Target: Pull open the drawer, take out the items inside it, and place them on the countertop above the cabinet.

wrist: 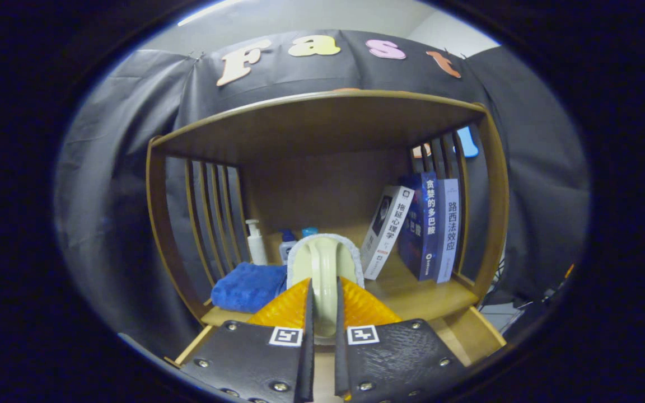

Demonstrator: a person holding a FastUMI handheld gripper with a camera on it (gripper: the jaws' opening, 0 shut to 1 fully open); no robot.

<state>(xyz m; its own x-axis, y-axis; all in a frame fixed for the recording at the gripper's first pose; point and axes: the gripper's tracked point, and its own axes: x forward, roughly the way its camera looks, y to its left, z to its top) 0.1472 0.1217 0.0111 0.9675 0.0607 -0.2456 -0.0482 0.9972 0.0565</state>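
gripper (323, 313) is clamped on the cream handle of a brush (324, 263), held over the bench's (412, 296) front edge; blue towel (247, 286) sits just left; bottles (256, 242) and leaning books (420, 229) further back near the rear edge.

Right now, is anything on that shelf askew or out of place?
One white book leans against the upright blue books rather than standing straight. The gripper is shut on a brush handle. Nothing looks spilled or damaged.
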